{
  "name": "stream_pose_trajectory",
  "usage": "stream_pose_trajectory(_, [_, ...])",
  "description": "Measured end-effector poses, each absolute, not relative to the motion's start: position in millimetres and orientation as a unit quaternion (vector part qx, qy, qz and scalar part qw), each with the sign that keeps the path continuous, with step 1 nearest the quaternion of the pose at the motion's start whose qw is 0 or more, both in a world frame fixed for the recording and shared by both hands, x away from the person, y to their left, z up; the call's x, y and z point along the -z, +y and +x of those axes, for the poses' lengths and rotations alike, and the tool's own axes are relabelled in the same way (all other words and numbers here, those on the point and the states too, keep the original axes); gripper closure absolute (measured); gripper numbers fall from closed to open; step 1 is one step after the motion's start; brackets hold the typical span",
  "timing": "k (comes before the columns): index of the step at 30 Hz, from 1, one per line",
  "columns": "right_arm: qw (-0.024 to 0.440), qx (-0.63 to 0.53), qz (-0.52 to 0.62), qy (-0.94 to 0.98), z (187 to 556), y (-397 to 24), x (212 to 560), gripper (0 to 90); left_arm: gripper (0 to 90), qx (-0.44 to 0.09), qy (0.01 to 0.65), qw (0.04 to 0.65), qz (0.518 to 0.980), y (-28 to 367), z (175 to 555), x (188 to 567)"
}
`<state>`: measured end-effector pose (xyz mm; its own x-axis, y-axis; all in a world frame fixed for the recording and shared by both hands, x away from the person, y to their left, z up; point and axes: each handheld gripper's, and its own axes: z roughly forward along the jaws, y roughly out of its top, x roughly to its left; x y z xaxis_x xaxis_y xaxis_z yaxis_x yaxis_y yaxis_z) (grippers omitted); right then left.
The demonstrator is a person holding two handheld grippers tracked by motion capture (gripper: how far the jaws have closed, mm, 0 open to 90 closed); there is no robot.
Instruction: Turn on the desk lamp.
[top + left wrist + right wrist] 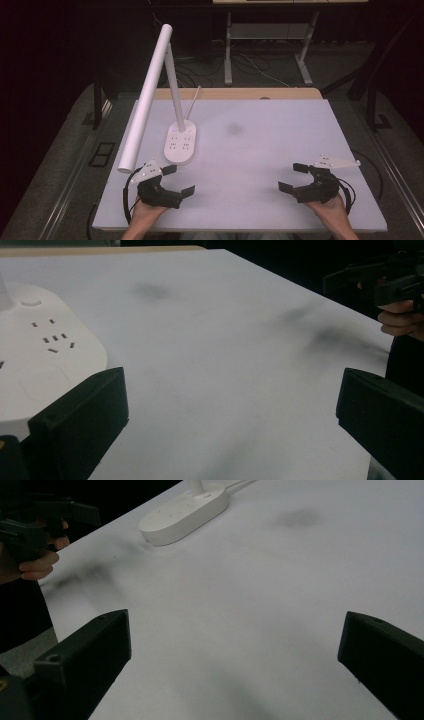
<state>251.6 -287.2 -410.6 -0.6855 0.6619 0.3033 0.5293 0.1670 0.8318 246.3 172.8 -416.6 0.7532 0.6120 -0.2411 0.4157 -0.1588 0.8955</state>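
Lamp base sits untouched while left gripper and right gripper fingers spread wide, holding nothing.

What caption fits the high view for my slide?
Two open hand-held grippers, left gripper and right gripper, rest near a white desk lamp on a white table.

Left gripper and right gripper held low, fingers spread wide.

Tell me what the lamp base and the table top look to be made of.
Lamp base: likely moulded white plastic, smooth matt, with socket slots cut in. Table top: a white matt sheet, material unclear, with grey smudges; a wood-coloured edge shows at the far side.
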Motion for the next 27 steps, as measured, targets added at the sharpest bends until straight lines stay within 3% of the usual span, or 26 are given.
stream_pose_trajectory(27, [0.055,-0.483,0.396,0.779,249.7,-287.9,406.0,0.3,0.0,-0.096,0.337,0.540,0.765,170.2,245.7,417.4])
